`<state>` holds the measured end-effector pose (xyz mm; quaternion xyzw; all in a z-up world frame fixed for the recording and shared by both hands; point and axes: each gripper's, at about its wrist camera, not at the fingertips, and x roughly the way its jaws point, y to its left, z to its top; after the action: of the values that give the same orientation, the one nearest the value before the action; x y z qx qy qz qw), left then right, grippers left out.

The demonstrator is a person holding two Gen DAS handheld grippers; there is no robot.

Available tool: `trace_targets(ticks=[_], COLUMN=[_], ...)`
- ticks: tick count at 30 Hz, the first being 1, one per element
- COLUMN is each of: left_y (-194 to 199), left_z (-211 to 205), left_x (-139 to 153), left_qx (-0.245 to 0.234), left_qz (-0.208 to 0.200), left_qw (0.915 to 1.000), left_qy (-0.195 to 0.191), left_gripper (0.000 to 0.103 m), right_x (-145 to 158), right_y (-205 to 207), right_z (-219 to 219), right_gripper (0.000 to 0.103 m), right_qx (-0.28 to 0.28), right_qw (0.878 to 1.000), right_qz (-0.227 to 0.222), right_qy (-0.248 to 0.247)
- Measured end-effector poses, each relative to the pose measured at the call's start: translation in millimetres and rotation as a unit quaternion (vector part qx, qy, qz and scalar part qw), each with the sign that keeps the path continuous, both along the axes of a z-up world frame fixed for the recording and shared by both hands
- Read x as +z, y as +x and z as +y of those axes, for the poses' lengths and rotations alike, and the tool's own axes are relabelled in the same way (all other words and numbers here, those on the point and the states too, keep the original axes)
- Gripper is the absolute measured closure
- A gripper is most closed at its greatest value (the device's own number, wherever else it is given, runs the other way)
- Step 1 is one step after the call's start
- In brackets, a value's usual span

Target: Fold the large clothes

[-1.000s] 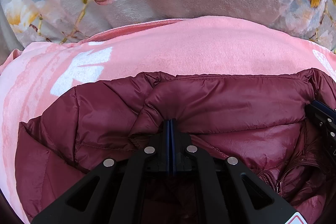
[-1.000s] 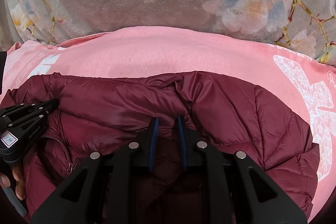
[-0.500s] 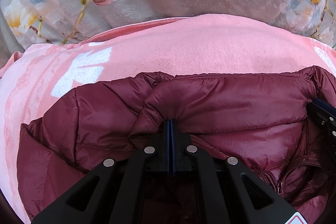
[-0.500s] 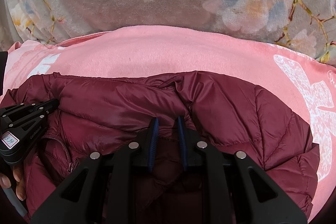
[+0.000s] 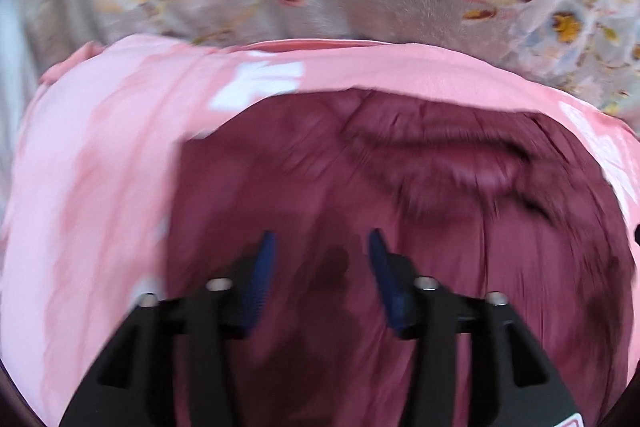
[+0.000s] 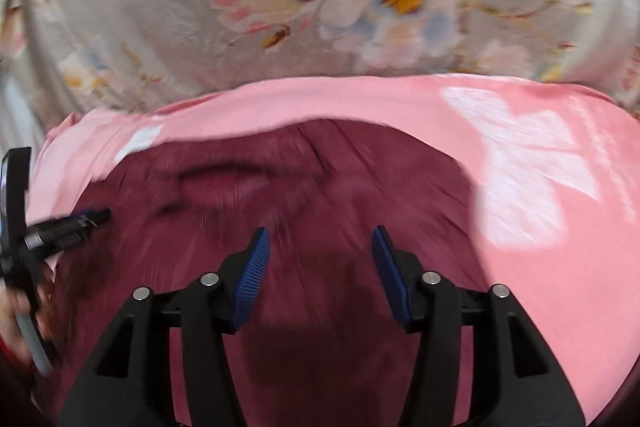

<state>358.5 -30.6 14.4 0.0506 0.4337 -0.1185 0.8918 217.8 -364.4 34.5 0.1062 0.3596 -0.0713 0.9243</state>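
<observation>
1. The left gripper (image 5: 322, 247) is black plastic with two wedge-shaped fingers, each lined inside with a ribbed blue pad (image 5: 260, 279).
2. Round silver screws (image 5: 218, 283) sit on top of its finger bases; a red-edged label corner shows at the lower right of the frame.
3. The right gripper (image 6: 320, 247) has the same black body, blue ribbed pads (image 6: 252, 277) and silver screws (image 6: 209, 279).
4. At the left edge of the right wrist view, blurred skin of a hand (image 6: 16, 301) shows beside a grey cable (image 6: 34, 345).
</observation>
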Motion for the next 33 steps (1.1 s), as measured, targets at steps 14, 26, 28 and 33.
trace_targets(ticks=[14,26,28,33], left_y=[-204.6,-236.5,-238.5,-259.3], left_z=[182.1,155.0,156.5,168.6], left_x=[-33.5,-31.9,-26.9,1.5], left_qx=[0.073,0.062,0.065,0.056], left_qz=[0.116,0.103,0.100,0.080], left_qw=[0.9871,0.9866,0.9855,0.9819], left_qy=[-0.084,-0.110,-0.121,-0.162], left_gripper=[0.036,0.087,0.097,0.100], right_x=[-71.7,-79.9,-79.0,-45.7], right_y=[-284.4,-277.8,-273.3,-302.6], right_z=[-46.5,-17.7,-14.0,-6.5], right_gripper=[0.036,0.055,0.082,0.098], right_qx=[-0.094,-0.085,-0.087,-0.077], right_qw=[0.982,0.969,0.968,0.969], right_qz=[0.063,0.005,0.009,-0.046], right_qy=[0.154,0.234,0.236,0.230])
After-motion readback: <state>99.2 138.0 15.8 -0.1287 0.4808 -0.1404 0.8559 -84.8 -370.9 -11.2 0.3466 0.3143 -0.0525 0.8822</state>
